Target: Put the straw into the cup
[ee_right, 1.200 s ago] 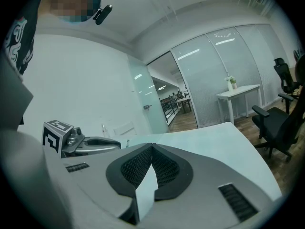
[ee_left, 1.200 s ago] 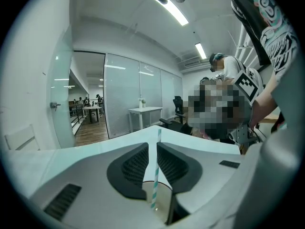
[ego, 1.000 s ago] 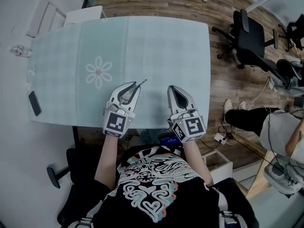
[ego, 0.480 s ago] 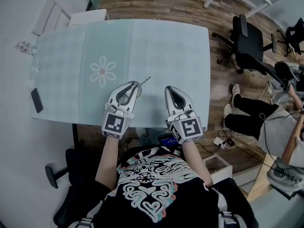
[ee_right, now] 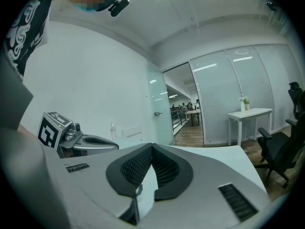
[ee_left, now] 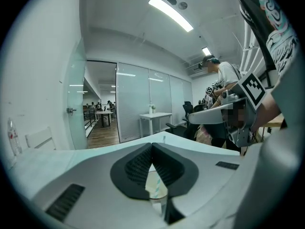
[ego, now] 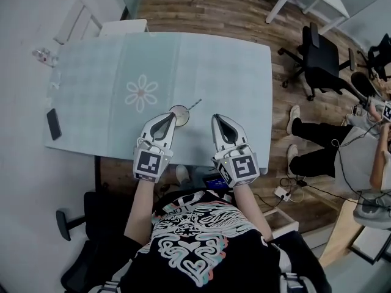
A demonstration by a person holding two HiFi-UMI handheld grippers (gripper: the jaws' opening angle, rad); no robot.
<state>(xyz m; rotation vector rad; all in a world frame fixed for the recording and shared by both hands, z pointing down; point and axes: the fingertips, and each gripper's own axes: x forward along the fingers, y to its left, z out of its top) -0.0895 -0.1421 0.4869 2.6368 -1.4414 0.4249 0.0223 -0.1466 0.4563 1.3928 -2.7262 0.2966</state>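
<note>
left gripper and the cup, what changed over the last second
The left gripper has drawn back toward the person, off the cup that sat between its jaws. The cup now stands free just ahead of its shut tips, with the straw in it. The right gripper stayed alongside, shut and empty, and the phone did not move.

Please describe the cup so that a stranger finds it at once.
On the pale table, look right of the printed flower, toward the near edge. The cup is the clear one at the left gripper's tip, alone holding a straw.
</note>
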